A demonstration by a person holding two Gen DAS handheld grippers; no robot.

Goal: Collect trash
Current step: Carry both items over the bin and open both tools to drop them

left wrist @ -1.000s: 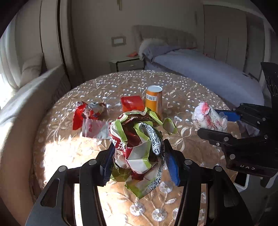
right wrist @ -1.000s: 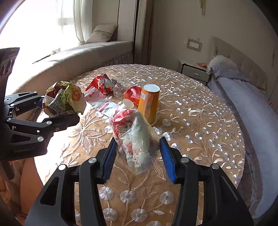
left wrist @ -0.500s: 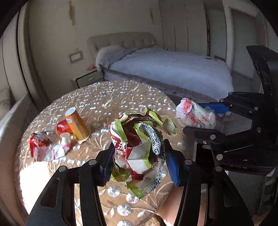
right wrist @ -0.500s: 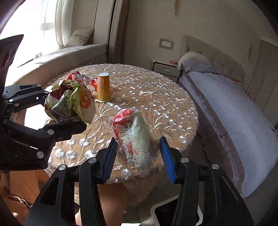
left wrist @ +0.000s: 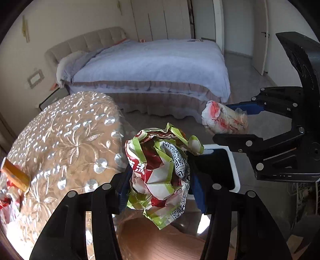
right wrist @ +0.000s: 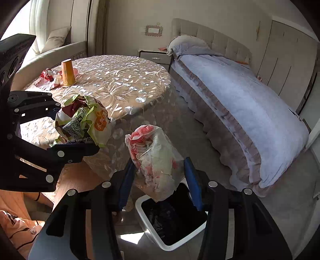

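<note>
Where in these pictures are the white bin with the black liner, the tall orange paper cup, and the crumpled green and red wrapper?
white bin with black liner point(right wrist: 147, 223), right wrist view, on its white left rim.
tall orange paper cup point(right wrist: 68, 72), right wrist view, mid side wall.
crumpled green and red wrapper point(left wrist: 160, 176), left wrist view, centre of the wad.

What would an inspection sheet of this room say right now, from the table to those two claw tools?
Surface: round table under an embroidered cloth.
Job's things: crumpled green-red wrapper; clear plastic bag of scraps; white bin with dark liner on the floor below.
Clutter: orange cup, small white cup, red wrappers left on the table.
Grippers: left gripper shut on the wrapper; right gripper shut on the bag.
Cables: nothing seen.
Surroundings: bed, nightstand, wardrobe doors.
</note>
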